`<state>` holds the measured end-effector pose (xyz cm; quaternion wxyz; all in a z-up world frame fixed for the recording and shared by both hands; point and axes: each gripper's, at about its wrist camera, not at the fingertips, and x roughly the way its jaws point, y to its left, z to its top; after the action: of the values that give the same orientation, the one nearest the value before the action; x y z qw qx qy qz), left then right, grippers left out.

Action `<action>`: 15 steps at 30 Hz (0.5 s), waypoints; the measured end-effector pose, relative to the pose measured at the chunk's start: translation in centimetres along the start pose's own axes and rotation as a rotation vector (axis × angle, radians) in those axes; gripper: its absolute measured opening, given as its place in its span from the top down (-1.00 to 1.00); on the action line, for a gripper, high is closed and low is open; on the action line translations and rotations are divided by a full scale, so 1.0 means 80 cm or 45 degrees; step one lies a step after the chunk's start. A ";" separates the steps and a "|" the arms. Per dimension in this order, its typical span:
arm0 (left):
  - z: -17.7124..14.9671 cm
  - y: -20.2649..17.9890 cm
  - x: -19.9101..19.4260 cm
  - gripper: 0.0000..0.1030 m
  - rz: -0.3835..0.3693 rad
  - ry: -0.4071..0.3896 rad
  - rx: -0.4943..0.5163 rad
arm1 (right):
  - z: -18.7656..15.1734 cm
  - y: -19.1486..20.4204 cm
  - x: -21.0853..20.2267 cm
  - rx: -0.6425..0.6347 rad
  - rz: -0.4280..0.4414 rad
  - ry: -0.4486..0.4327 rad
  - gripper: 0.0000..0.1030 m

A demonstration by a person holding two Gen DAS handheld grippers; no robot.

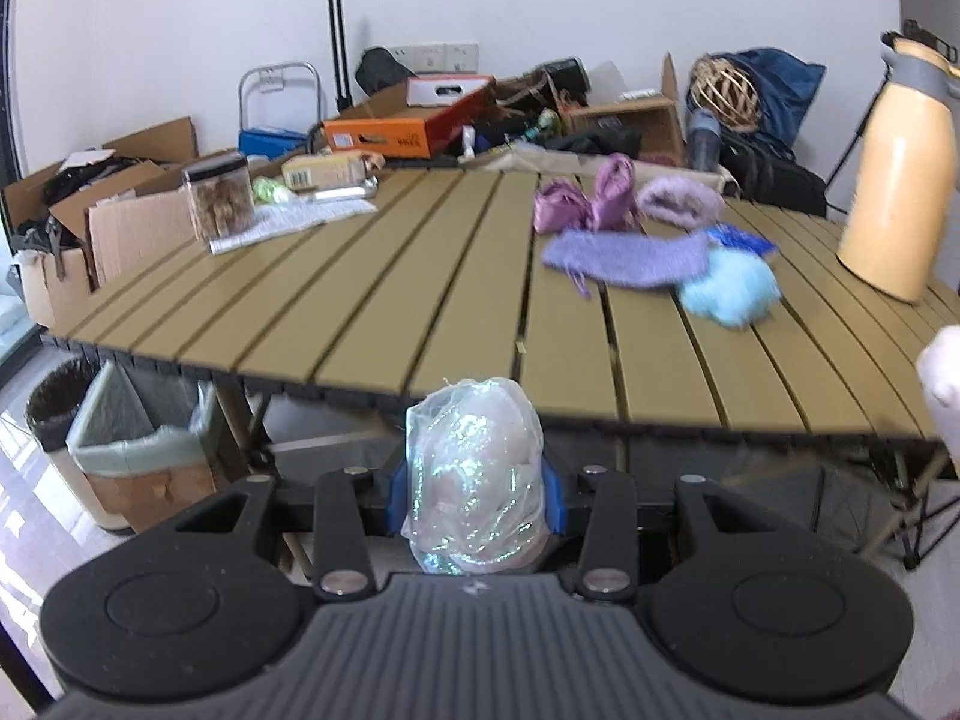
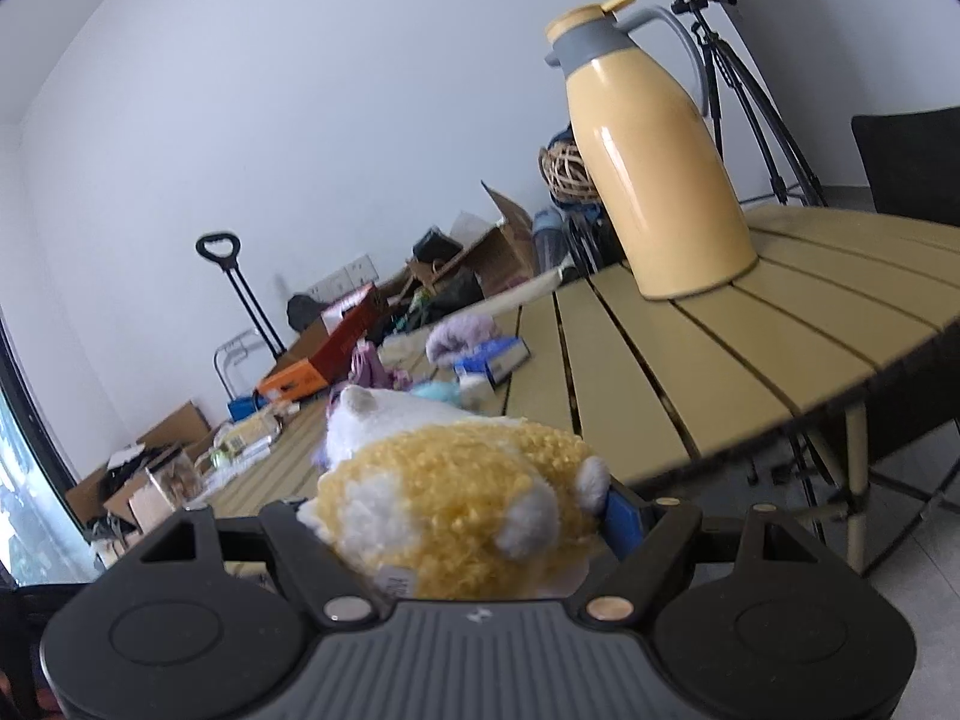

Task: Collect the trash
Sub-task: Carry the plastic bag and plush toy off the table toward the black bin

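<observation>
Left wrist view: our left gripper (image 1: 475, 483) is clenched on a crumpled clear plastic bag (image 1: 474, 474), blue pads pressing it from both sides. Bag sits just off the near edge of the slatted table (image 1: 372, 294), below tabletop level. On the table, right of centre: purple pouches (image 1: 585, 201), a lilac knit strip (image 1: 627, 255), a light-blue fluffy ball (image 1: 729, 291), and a yellow thermos jug (image 1: 897, 180) near the right edge. A clear jar w/ brown contents (image 1: 219, 198) stands at far left. Under the table's left side, a lined cardboard bin (image 1: 141, 468) is on the floor w/ a dark round bin (image 1: 57, 402) beside it.

Right wrist view: our right gripper (image 2: 474, 516) is grasping a yellow-and-white plush toy (image 2: 462, 510), held at the table's (image 2: 690, 372) near edge. Thermos jug (image 2: 654, 156) stands upright further back. A blue-and-white box (image 2: 495, 360) and purple items lie mid-table, blurred. A tripod (image 2: 744, 90) stands behind the jug.
</observation>
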<state>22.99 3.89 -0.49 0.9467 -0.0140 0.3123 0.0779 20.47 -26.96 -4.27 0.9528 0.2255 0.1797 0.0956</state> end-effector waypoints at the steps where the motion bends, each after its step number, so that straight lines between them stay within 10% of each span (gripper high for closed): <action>1: -0.006 -0.002 -0.001 0.19 -0.006 0.008 0.008 | -0.004 0.000 -0.002 -0.004 -0.004 0.011 -0.50; 15: -0.070 -0.011 0.000 0.19 -0.078 0.113 0.052 | -0.056 -0.001 -0.018 -0.094 -0.076 0.164 -0.50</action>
<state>19.85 2.64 -5.00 0.9339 -0.0076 0.3550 0.0418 17.46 -25.61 -7.57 0.9493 0.1782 0.2437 0.0881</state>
